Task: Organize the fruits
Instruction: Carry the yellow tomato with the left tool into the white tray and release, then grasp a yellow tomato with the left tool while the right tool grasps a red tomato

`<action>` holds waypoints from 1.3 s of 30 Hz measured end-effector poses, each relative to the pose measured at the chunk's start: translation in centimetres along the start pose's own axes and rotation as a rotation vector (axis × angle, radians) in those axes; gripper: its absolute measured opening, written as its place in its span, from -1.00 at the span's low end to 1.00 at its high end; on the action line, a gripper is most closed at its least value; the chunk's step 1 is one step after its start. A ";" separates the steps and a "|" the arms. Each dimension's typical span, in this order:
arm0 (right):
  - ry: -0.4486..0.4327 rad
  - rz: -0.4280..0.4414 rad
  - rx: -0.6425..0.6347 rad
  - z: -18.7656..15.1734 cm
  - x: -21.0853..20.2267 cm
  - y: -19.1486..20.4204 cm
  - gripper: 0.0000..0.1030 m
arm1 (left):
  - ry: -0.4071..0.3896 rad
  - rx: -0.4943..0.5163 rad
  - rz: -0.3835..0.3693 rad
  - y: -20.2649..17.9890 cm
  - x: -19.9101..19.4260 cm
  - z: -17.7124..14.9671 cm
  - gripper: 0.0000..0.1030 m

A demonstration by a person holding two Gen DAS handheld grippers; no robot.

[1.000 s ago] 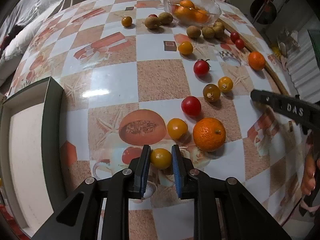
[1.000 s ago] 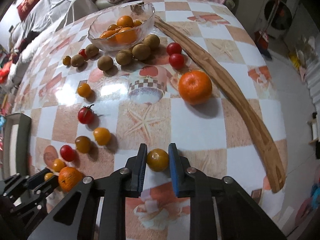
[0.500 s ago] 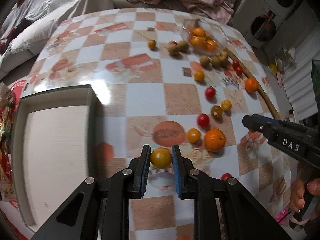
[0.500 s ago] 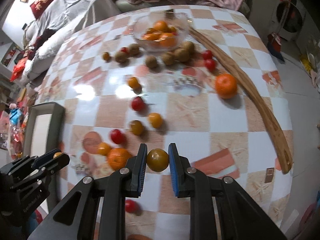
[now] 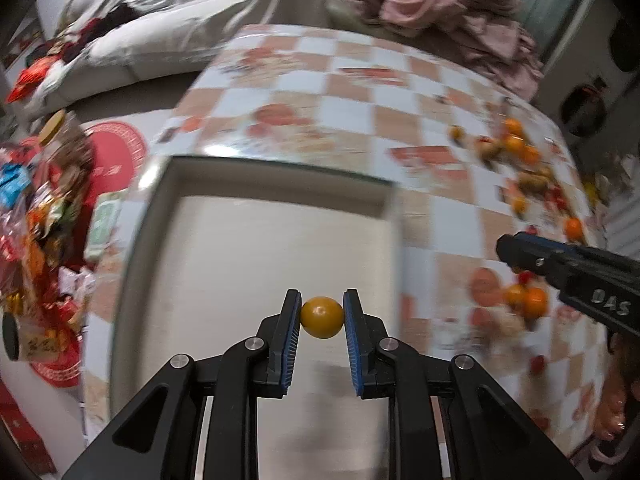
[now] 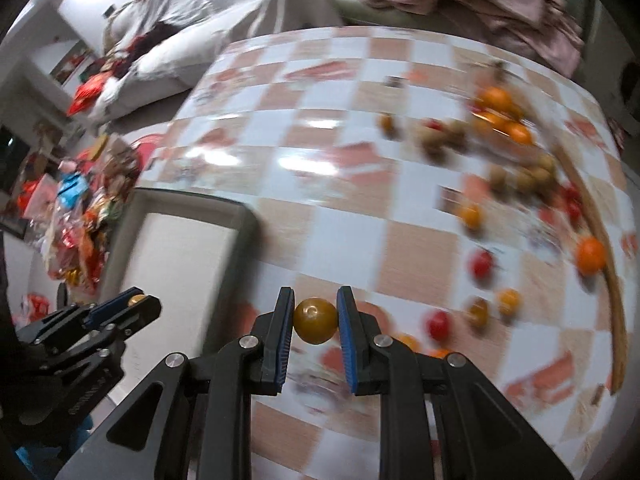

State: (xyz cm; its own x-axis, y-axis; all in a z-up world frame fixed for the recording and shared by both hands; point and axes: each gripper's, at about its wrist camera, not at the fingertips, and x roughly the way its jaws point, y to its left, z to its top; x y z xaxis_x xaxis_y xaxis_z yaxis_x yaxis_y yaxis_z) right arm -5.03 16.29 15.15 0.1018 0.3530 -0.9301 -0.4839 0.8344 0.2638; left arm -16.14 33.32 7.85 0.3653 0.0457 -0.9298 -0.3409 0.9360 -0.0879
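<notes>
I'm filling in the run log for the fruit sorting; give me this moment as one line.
left gripper: shut on yellow tomato, over tray | right gripper: shut on darker yellow tomato, over table beside tray | tray: empty

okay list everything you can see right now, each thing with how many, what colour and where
Small round tomatoes held in grippers: two, yellow and darker amber, one in each.
Shallow rectangular tray: one, grey rim, pale floor, under the left gripper.
Checkered tablecloth: one, orange and white, on the table.
Loose fruit: many, red, yellow, orange, brown, far right, blurred.
Curved wooden strip: one, tan, right edge.
Left gripper: black, blue pads, shut.
Right gripper: same, shut.
</notes>
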 end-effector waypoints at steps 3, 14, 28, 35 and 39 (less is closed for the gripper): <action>0.018 0.028 -0.030 0.9 1.6 2.6 -0.54 | 0.010 -0.038 0.032 2.7 1.0 -0.2 -0.55; 0.104 0.024 -0.103 2.6 8.3 8.8 -0.54 | 0.035 -0.060 0.074 7.1 4.3 -0.6 -0.55; 0.152 -0.020 -0.134 2.5 10.6 9.1 -0.43 | 0.023 0.017 0.077 6.6 4.7 -1.2 0.31; 0.116 0.023 -0.112 3.1 9.4 9.4 0.30 | -0.002 0.041 0.076 6.4 4.0 -1.3 0.41; 0.069 0.051 -0.074 3.3 7.5 8.9 0.58 | -0.019 0.054 0.052 5.9 3.3 -1.4 0.48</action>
State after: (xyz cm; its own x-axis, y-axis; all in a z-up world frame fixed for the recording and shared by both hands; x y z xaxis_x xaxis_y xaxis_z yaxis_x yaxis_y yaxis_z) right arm -5.68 27.71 11.37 0.0167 0.3625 -0.9318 -0.5502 0.7815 0.2941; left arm -18.12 38.54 3.73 0.3650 0.1008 -0.9255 -0.3129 0.9496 -0.0199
